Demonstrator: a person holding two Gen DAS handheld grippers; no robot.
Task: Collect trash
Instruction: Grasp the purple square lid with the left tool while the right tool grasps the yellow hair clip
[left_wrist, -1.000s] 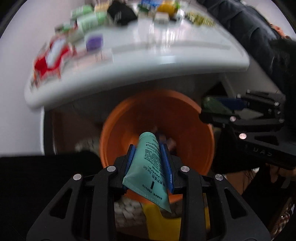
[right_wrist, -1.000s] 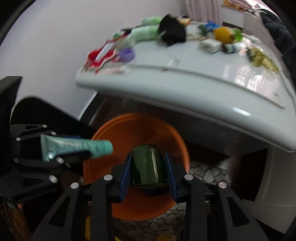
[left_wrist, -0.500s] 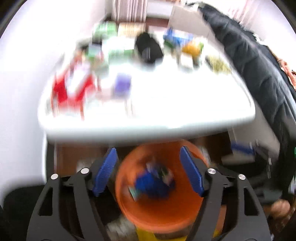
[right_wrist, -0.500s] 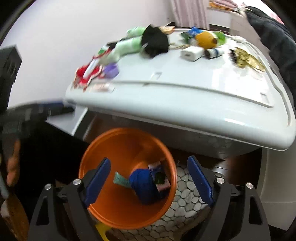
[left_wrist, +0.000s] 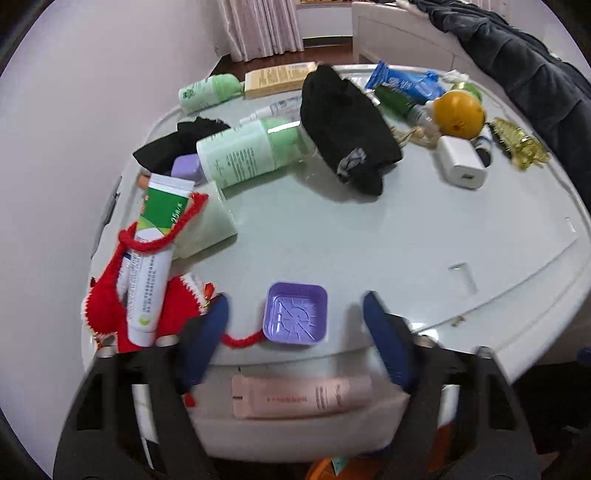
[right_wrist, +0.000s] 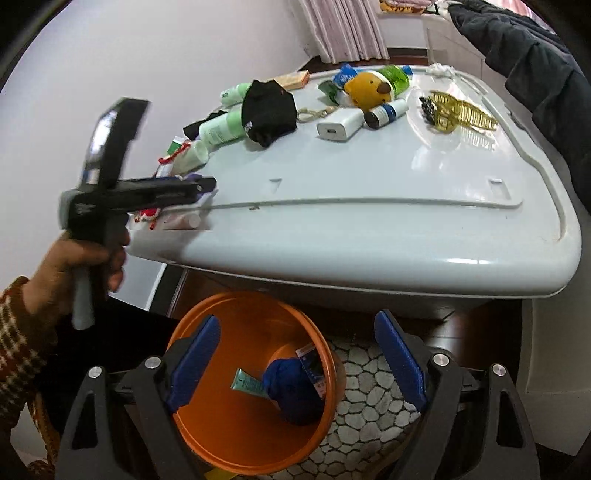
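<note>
Left gripper (left_wrist: 295, 325) hangs over the near edge of the desk (left_wrist: 369, 236), jaws spread wide and empty. A purple tray (left_wrist: 295, 314) lies between the blue pads (left_wrist: 207, 332), touching neither. Just below the near edge, on a lower ledge, a pink tube (left_wrist: 301, 397) lies crosswise between the fingers. At the near left corner a white-and-green tube (left_wrist: 151, 266) rests on a red knit piece (left_wrist: 107, 306), whose red cord runs to the tray. Farther in lie a pale green bottle (left_wrist: 243, 153), a black cloth (left_wrist: 347, 125) and a white charger (left_wrist: 461, 162); toward the far right edge, a yellow ball-shaped thing (left_wrist: 458, 112) and a gold hair clip (left_wrist: 517, 144).

The right wrist view shows what the left nearly misses: the right gripper (right_wrist: 295, 362), jaws also wide apart and holding nothing, sits above an orange bin (right_wrist: 221, 424) on pebble flooring below the desk's near edge. Inside the bin lie a teal tube (right_wrist: 249, 384), a blue bundle (right_wrist: 291, 384) and a small printed packet (right_wrist: 314, 365). The left view catches only a sliver of the bin's orange rim at its bottom edge. The right view also takes in the left gripper from the side, gripped by a hand (right_wrist: 74, 269) in a patterned sleeve at the desk's left corner.
</note>
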